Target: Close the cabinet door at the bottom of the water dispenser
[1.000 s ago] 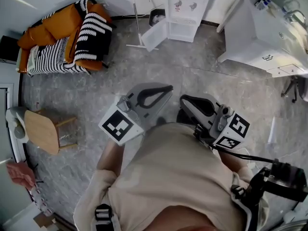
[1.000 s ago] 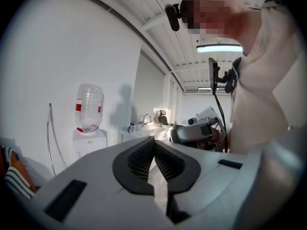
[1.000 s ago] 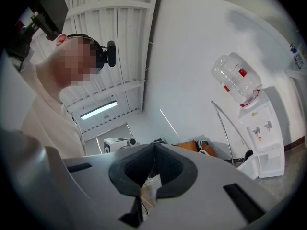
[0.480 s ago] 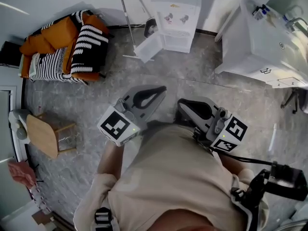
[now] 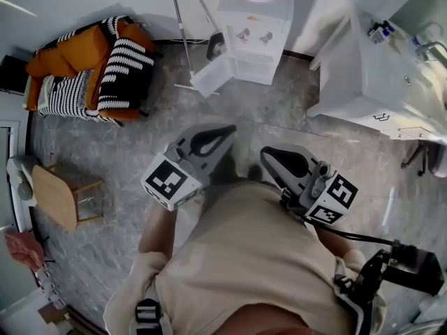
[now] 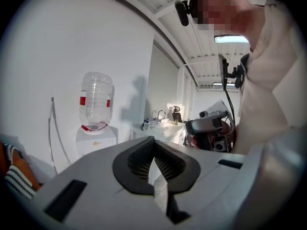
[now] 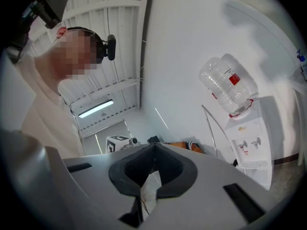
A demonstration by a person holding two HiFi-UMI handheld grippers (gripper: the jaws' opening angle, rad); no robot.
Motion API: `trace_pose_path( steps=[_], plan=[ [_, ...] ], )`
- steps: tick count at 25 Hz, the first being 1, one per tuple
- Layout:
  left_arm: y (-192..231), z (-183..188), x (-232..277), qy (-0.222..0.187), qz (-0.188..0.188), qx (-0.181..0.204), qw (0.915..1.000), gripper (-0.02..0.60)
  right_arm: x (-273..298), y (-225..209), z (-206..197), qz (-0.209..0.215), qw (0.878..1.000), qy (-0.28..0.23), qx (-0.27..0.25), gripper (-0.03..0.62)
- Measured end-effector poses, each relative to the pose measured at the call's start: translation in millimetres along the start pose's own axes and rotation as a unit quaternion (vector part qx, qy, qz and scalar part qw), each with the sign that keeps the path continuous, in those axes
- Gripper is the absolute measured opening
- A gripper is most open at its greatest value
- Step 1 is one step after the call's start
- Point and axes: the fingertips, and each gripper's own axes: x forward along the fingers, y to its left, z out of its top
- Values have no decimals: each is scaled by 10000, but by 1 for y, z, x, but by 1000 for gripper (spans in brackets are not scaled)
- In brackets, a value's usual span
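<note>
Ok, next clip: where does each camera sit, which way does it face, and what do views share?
Head view: on the person's head, facing steeply down; shows torso, left gripper, right gripper, and the water dispenser ahead, its cabinet door open.
Left gripper view: on the left gripper, along its shut jaws; torso at right.
Right gripper view: on the right gripper, along its shut jaws; torso at left.
Shared: all three show the water dispenser.
</note>
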Motion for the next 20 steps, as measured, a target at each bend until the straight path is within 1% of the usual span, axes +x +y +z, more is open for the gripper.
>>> trace_pose_path(
  steps=[2,5,8,10,13,15,17,20],
  plan=[
    [12,-2,3,-50,-31,-56,10000,-11,6,-11,1,-88,10000,16,19,12],
    [32,-4,8,-48,-171,10,9998,-11,23,-26,4,-199,9998,60,27,12],
    [61,-3,15,-47,-394,48,9992,-11,48,-42,10,-314,9994,116,3,12],
    [84,-4,17,-29,-476,89,9988,-11,68,-53,15,-382,9992,150,-2,12],
    [128,-15,14,158,-318,182,9992,-11,101,-62,21,-474,9987,204,-26,12],
    [156,-20,10,319,-217,329,9987,-11,121,-68,24,-635,9977,229,-1,12],
    [179,-18,7,298,-264,391,9984,-11,140,-78,28,-817,9963,255,31,12],
    [210,-21,6,243,-312,368,9985,-11,162,-94,29,-1018,9944,280,96,12]
  ],
)
